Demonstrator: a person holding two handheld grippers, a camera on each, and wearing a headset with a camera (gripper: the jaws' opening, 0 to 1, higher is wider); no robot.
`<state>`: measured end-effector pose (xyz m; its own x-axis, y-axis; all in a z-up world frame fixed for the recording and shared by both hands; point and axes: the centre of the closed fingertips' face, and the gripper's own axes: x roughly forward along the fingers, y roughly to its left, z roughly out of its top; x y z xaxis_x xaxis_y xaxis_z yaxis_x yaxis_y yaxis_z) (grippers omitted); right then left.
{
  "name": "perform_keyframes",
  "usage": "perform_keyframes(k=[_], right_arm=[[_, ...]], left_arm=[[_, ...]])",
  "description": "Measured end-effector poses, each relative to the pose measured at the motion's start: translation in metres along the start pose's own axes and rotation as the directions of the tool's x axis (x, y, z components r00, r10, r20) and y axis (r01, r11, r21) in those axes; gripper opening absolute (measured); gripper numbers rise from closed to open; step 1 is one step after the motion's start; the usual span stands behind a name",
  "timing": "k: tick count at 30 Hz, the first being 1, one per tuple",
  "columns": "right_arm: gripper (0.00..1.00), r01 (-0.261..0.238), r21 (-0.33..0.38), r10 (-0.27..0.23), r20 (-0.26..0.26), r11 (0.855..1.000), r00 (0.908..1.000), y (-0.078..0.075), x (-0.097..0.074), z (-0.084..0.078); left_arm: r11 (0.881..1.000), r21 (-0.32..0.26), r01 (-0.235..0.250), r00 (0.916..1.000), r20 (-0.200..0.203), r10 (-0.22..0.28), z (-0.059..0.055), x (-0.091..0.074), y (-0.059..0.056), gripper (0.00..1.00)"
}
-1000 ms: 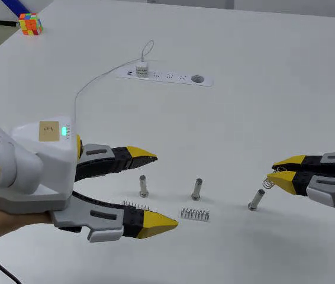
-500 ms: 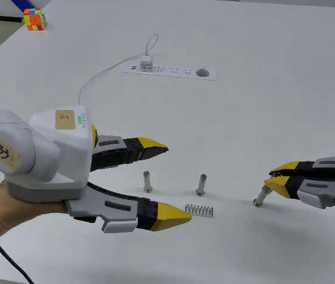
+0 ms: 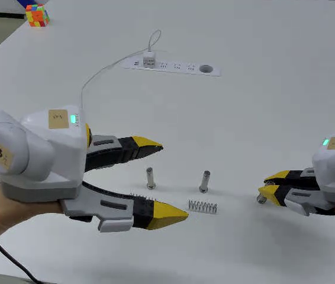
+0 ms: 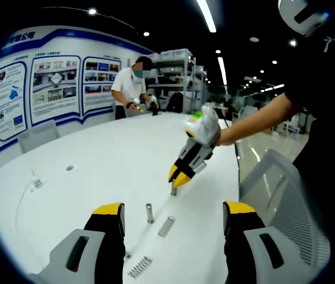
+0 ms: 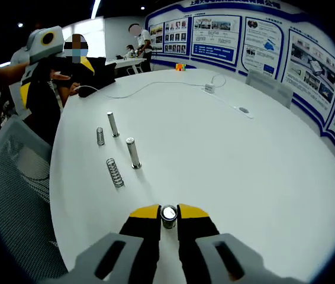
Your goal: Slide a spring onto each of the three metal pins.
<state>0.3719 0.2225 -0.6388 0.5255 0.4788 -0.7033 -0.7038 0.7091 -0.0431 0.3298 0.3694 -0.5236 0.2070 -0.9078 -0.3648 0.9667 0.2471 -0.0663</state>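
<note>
Two bare metal pins (image 3: 150, 177) (image 3: 205, 181) stand upright on the white table (image 3: 244, 118). One loose spring (image 3: 203, 206) lies in front of them. A second spring (image 3: 138, 196) lies partly hidden by the lower jaw of my left gripper (image 3: 173, 180), which hovers open above the table. My right gripper (image 3: 262, 190) is down at the third pin (image 5: 168, 214), whose round top shows between the nearly closed yellow tips. The spring it carries is hidden there. In the left gripper view the right gripper (image 4: 178, 176) sits over that pin (image 4: 173, 190).
A white power strip (image 3: 170, 66) with a plugged charger and a trailing cable lies at the back of the table. A coloured cube (image 3: 37, 15) sits at the far left corner. A mesh chair (image 4: 280, 201) stands by the table edge.
My right gripper has come down with the spring from above and beside the third pin onto its top. The left gripper stays open and about where it was; the head camera has shifted.
</note>
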Motion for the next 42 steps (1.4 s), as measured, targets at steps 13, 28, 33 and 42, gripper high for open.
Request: perform_keyframes(k=[13, 28, 33, 42], right_arm=[[0.12, -0.012, -0.007, 0.012, 0.017, 1.000, 0.9998, -0.002, 0.005, 0.001], [0.21, 0.028, -0.013, -0.027, 0.071, 1.000, 0.9971, -0.007, -0.021, 0.018], [0.22, 0.065, -0.060, -0.051, 0.205, 0.996, 0.9774, -0.005, -0.040, 0.056], [0.22, -0.109, -0.151, 0.140, 0.211, 0.982, 0.9674, 0.060, -0.018, 0.070]], left_arm=[[1.000, -0.007, 0.000, 1.0000, -0.007, 0.000, -0.003, 0.000, -0.001, 0.69], [1.000, -0.009, -0.013, 0.9999, 0.005, 0.013, 0.000, -0.003, 0.003, 0.70], [1.000, -0.008, -0.021, 0.9997, 0.012, 0.021, 0.002, -0.005, 0.003, 0.70], [1.000, -0.008, -0.025, 0.9997, 0.006, 0.025, -0.003, -0.009, -0.001, 0.70]])
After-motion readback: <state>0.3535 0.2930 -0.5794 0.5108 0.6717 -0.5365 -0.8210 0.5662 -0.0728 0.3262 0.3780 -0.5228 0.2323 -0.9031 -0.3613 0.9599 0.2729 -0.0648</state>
